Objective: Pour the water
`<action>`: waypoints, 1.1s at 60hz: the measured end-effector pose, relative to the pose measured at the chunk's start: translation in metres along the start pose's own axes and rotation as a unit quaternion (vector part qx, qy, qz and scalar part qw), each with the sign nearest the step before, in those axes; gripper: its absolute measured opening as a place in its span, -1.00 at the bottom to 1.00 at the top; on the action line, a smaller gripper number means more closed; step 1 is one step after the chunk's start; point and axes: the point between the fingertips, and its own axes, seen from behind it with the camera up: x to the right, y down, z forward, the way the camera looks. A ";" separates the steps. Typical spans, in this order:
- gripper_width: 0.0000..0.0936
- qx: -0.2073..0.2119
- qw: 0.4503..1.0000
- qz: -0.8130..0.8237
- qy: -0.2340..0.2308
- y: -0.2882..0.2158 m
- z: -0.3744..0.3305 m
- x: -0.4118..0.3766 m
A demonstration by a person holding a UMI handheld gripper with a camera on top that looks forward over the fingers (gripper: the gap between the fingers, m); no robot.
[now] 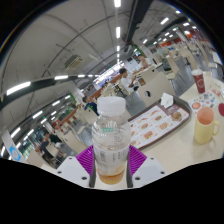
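The gripper [110, 168] is clamping the bottle [110, 140] at bottom centre, both pads [86, 158] pressing it upright and capped; the cup [206, 126] is waiting at right on the table [180, 145]; pouring appears not yet begun.

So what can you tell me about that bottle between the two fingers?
The bottle is clear plastic with a white screw cap and a pale label band around its middle. It stands upright, with amber liquid low at its base. The gripper has it between its purple pads, which sit close against its sides. The cap is on.
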 end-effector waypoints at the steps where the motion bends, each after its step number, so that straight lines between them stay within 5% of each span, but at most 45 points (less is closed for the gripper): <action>1: -0.12 0.000 1.000 0.026 -0.009 -0.007 -0.002 -0.001; 19: -0.12 0.018 0.898 0.422 -0.126 -0.105 -0.021 0.043; 38: -0.12 0.011 0.744 0.655 -0.132 -0.100 -0.026 0.125; 52: -0.13 -0.016 0.764 0.633 -0.124 -0.098 -0.024 0.128; 66: -0.12 -0.019 0.924 0.371 -0.094 -0.146 -0.040 0.120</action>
